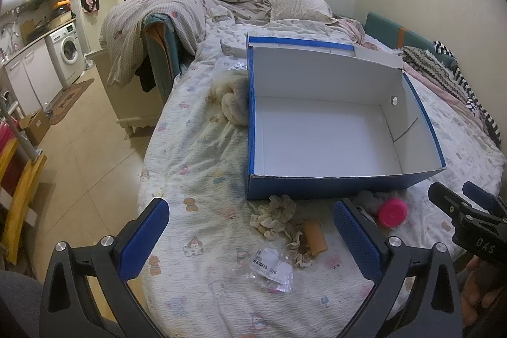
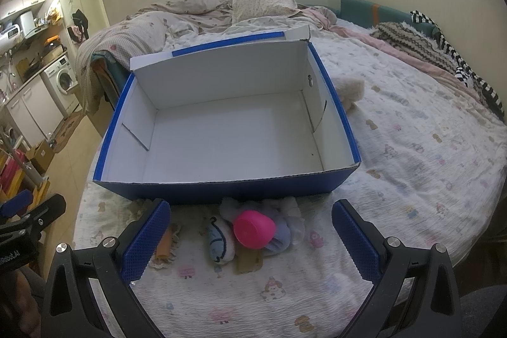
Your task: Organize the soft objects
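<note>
I see the blue box [image 2: 221, 189], white inside, standing open on the bed. Just before its near wall lie a cream frilly scrunchie [image 1: 275, 219], a pale blue stuffed toy [image 2: 218, 241], and bluish socks [image 2: 280, 235] under a tipped pink cup [image 2: 253, 228]. A fluffy cream plush [image 1: 233, 105] touches the box's side.

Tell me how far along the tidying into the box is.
Nothing looks done: the blue box is empty. Nothing is in hand; the left gripper and right gripper are open. Left: the cream scrunchies, the pale blue soft toy and the fluffy cream item beside the box.
</note>
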`<action>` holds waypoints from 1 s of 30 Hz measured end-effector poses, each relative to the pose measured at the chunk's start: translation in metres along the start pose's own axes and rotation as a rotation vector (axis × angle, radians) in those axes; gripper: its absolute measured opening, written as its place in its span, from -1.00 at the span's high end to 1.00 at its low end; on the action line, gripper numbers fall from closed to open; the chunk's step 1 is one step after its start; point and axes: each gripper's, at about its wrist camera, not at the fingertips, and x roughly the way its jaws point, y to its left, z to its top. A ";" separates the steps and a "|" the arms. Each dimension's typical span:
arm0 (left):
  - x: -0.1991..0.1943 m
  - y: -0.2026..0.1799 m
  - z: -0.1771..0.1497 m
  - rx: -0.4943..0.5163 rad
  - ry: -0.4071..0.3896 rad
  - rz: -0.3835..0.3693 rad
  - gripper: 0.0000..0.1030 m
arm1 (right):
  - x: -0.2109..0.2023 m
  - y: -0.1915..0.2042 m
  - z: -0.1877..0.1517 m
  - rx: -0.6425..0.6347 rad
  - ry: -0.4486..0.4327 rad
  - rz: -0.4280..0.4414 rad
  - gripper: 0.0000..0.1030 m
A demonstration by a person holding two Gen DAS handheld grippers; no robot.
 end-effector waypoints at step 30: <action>0.035 0.016 -0.004 -0.070 0.136 0.045 -1.00 | 0.004 0.001 -0.002 0.007 0.041 0.018 -1.00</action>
